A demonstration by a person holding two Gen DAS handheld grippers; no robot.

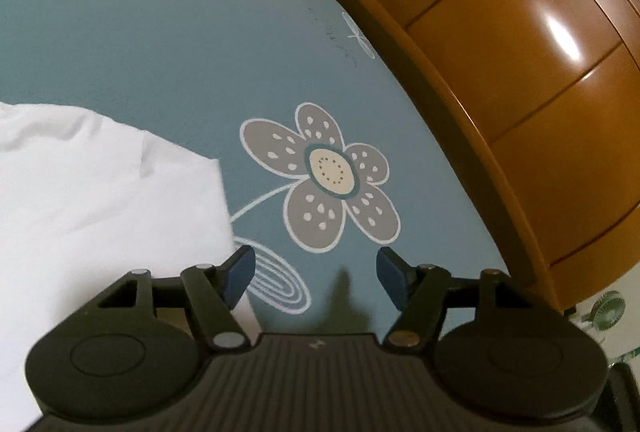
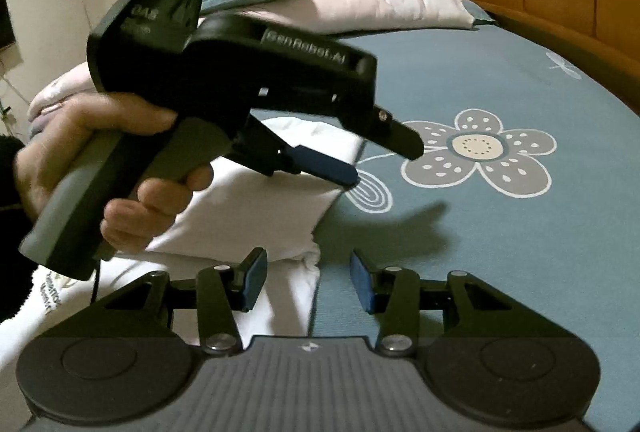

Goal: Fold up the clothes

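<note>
Hovering with the left gripper point(image 1: 316, 274), jaws spread and empty, just off the edge of the white garment point(image 1: 104, 199) lying on the blue bedsheet point(image 1: 180, 43), likely lining up a pinch. Waiting nearby, right gripper point(image 2: 308, 282) half-open, gripping nothing.

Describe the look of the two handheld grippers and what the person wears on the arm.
Both grippers are black with dark blue pads on the jaws, silver pivot pins and a ribbed grey deck behind. The left gripper is pistol-shaped with a grey handle, raised "GenRobot.AI" lettering on its side and a thin black cable at the base. The right gripper matches it. A dark sleeve covers the wrist of the left hand.
</note>
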